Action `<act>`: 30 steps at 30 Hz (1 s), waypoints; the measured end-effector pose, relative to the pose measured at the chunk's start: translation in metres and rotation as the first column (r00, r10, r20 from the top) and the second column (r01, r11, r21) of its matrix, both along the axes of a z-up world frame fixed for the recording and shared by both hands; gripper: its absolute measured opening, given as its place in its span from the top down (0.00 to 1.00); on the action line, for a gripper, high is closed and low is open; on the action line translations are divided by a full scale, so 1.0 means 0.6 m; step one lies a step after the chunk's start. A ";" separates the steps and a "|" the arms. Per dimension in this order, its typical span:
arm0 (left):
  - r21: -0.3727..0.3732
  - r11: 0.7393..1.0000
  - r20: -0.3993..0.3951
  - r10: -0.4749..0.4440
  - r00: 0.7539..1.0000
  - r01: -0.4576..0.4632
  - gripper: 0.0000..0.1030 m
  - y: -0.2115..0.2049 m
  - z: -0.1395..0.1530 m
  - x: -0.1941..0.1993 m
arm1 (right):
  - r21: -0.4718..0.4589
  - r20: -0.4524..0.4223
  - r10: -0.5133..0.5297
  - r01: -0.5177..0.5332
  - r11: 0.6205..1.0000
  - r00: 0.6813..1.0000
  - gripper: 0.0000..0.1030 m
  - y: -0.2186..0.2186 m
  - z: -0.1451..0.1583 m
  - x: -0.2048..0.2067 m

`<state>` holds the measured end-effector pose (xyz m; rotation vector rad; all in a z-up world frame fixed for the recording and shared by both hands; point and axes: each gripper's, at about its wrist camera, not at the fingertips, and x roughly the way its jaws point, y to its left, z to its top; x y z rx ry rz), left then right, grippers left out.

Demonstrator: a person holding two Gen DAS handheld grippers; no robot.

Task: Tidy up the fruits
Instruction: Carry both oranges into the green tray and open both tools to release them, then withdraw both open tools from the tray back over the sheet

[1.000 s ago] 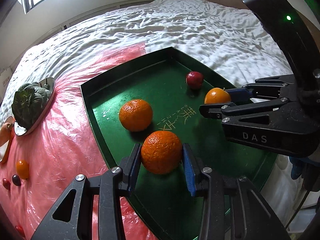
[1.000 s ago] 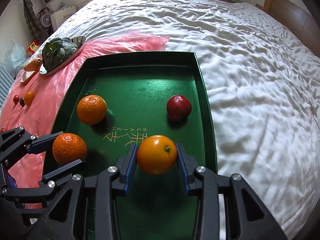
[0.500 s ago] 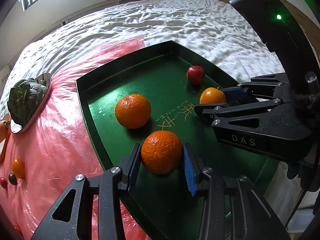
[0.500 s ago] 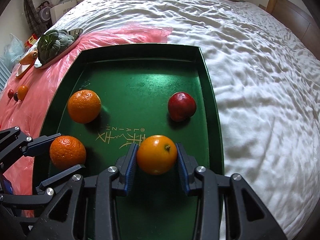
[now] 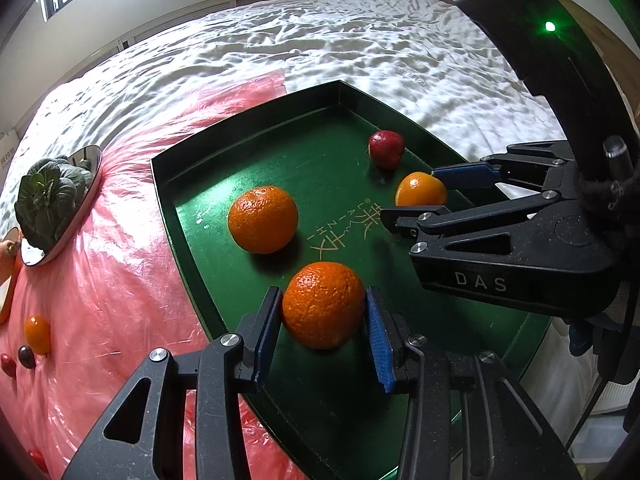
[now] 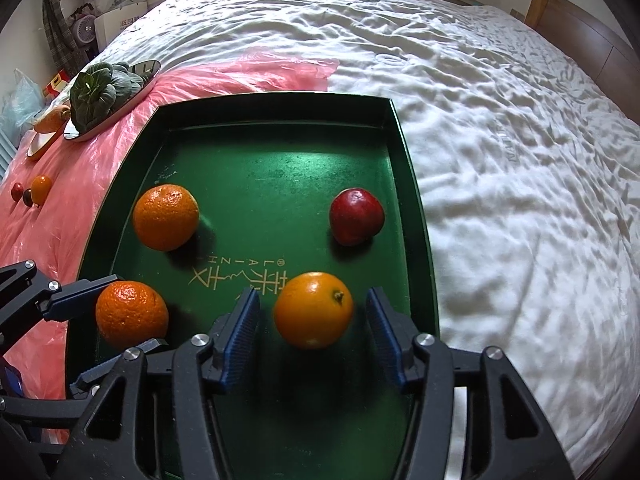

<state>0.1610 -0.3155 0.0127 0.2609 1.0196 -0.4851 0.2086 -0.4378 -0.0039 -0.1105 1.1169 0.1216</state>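
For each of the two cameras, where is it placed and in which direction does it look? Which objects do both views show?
Left wrist: sits on the left gripper, looking along its fingers over the green tray; the jaws touch a rough orange; the right gripper enters from the right.
Right wrist: sits on the right gripper, looking along the tray toward the white bed; the open jaws flank a smooth orange; the left gripper shows at lower left.
Shared: tray, both oranges, a third orange, red fruit, greens plate.

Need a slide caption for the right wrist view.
Right gripper open around smooth orange in green tray; left gripper grips rough orange.
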 end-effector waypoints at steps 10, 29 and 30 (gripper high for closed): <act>-0.035 0.999 0.062 -0.008 0.998 0.011 0.58 0.023 0.056 -0.031 | -0.012 0.036 -0.003 0.004 1.000 0.999 0.00 0.011 0.041 -0.023; -0.094 0.981 0.052 -0.165 0.985 0.169 0.58 0.052 0.120 -0.161 | -0.054 -0.046 -0.070 0.067 0.996 0.996 0.00 0.022 0.083 -0.176; -0.092 0.981 0.049 -0.170 0.984 0.174 0.58 0.055 0.118 -0.165 | -0.052 -0.059 -0.068 0.065 0.996 0.996 0.00 0.025 0.081 -0.187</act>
